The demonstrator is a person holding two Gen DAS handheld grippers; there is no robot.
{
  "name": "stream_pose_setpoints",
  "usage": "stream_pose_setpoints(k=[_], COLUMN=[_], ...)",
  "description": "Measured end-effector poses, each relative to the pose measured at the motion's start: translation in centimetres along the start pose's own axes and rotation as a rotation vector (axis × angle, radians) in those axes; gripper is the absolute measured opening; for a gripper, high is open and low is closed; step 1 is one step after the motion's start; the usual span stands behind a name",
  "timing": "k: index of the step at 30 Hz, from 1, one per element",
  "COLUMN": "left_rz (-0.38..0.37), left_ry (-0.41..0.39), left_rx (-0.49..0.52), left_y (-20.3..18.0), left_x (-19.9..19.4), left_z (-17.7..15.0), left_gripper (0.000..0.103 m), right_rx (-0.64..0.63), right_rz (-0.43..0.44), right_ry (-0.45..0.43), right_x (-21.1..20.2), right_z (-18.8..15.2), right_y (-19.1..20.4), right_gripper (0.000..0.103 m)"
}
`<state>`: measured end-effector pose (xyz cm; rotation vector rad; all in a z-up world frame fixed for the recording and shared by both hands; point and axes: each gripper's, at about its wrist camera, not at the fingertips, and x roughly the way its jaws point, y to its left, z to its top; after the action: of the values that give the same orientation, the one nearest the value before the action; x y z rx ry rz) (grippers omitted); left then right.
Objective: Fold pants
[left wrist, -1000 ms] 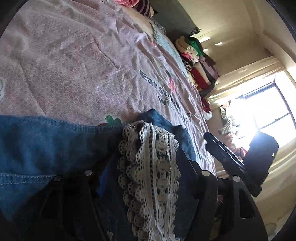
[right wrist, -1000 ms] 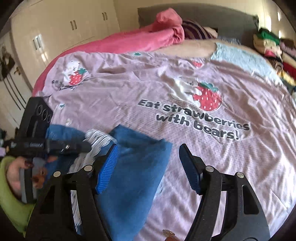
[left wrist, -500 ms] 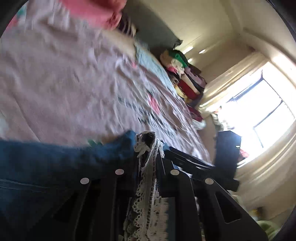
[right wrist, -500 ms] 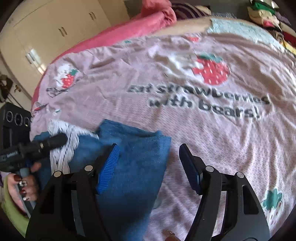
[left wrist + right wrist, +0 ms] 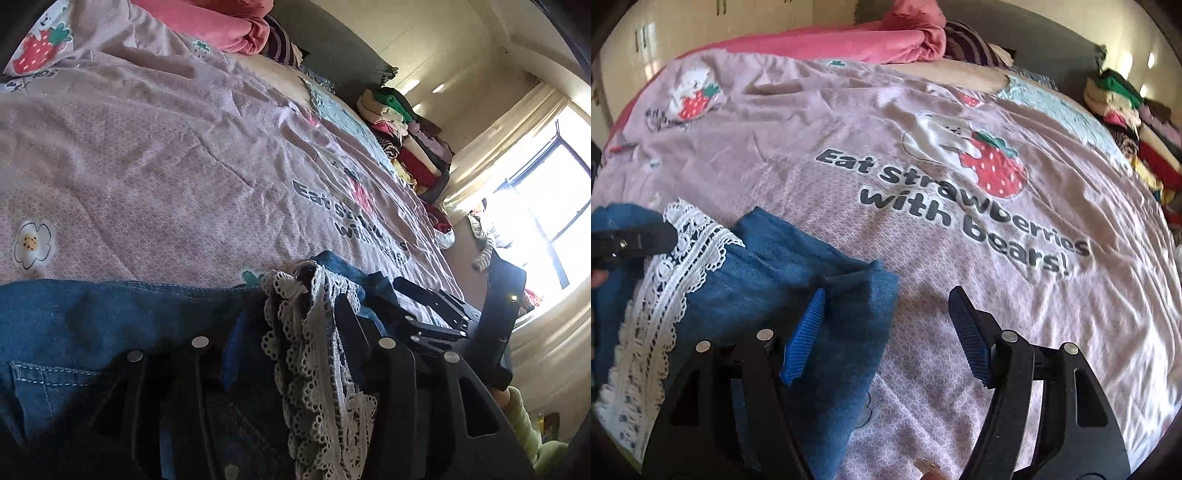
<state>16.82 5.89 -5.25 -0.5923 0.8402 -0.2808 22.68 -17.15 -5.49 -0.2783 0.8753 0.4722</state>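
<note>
- Looking along the left wrist view: left gripper (image 5: 295, 332) had its jaws pinched on the white lace hem trim (image 5: 314, 350) of the blue denim pants (image 5: 92, 325), which lay at the near edge of the pink printed bedspread (image 5: 166, 166).
- Step, by my read: mid-fold, hem end gripped for carrying over. Next move would need the lace edge kept taut and laid square on the denim.
- Right wrist view: right gripper (image 5: 886, 332) was spread wide, gripping nothing; its left blue ribbed pad (image 5: 803, 338) sat over the folded pant leg corner, the other over bare bedspread.
- Around: stacked folded clothes (image 5: 1126, 122) at far right, pink blanket (image 5: 849, 44) at the head end. Both well apart from the pants, nothing blocking.
</note>
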Motion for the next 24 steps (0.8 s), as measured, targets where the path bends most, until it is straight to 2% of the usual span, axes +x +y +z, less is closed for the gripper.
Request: stream_pose_setpoints(k=[5,8,11,12,13,20,24], left_rz=[0.025,0.050,0.078,0.080,0.086,0.120,0.126], left_ry=[-0.058,-0.085,-0.095,-0.099,-0.102,-0.141,-0.149], left_rx=[0.038,0.081,0.101,0.103,0.106,0.097,0.091], left_y=[-0.9,-1.6,-2.1,-2.1,-2.1,-1.9,-1.8], left_x=[-2.0,-3.6,-5.0,-5.6,-6.1,-9.9,-11.7], left_z=[-0.1,-0.4,-0.8,-0.9,-1.1,-1.8,-2.7], left_gripper=[0.062,0.068,0.069,0.073,0.084,0.092,0.092], right_rx=[0.060,0.047,0.038,0.036,0.038,0.022,0.012], right_rz=[0.074,0.098,0.116,0.123,0.128,0.138,0.132], right_ry=[-0.077,-0.113,-0.140,-0.146,-0.153,-0.165,-0.179], right_x=[-3.8,-6.0,-7.9,-8.4,-8.9,-11.2,-12.5], right_z=[-0.9,-1.8,-2.9,-3.3,-3.8,-6.1,-6.8], right_y=[-0.3,0.3,1.0,1.2,1.4,1.8,1.7], right_gripper=[0.069,0.073,0.078,0.079,0.081,0.085,0.087])
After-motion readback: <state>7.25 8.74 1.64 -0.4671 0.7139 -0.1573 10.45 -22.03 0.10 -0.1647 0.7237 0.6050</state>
